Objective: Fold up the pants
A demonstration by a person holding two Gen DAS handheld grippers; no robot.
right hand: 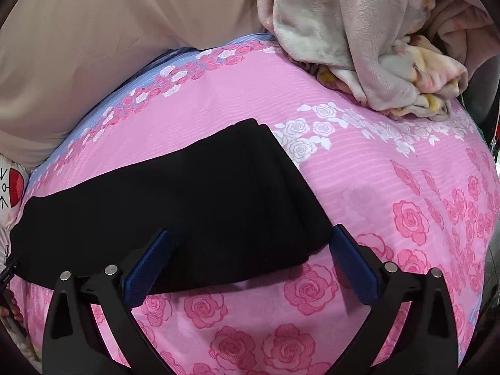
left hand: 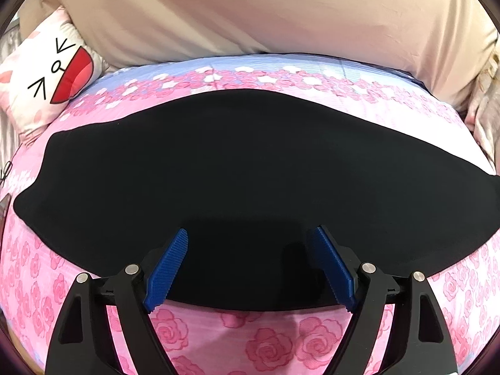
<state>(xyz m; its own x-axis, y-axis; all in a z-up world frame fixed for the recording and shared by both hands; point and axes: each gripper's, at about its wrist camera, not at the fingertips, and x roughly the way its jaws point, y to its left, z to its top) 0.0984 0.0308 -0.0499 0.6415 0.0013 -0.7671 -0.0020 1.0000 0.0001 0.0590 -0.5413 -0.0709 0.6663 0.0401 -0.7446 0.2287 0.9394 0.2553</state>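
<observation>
Black pants [left hand: 225, 168] lie flat in a long band across a pink rose-print bedsheet [left hand: 281, 337]. My left gripper [left hand: 251, 234] hangs over their near edge, blue pads spread wide, nothing pinched between them. In the right wrist view the same pants [right hand: 193, 200] end in a folded, layered edge near the middle. My right gripper [right hand: 250, 234] stands wide open over that end's near corner. One blue pad [right hand: 147, 265] is over the cloth and the other over the bare sheet [right hand: 390, 187]. Neither pad presses on the fabric.
A beige cushion or headboard [left hand: 265, 9] rises behind the bed. A white cartoon-face pillow [left hand: 47, 78] lies at the far left. A crumpled fleece blanket [right hand: 375, 37] is heaped at the far right of the bed. Part of a hand [right hand: 9, 309] shows at the left edge.
</observation>
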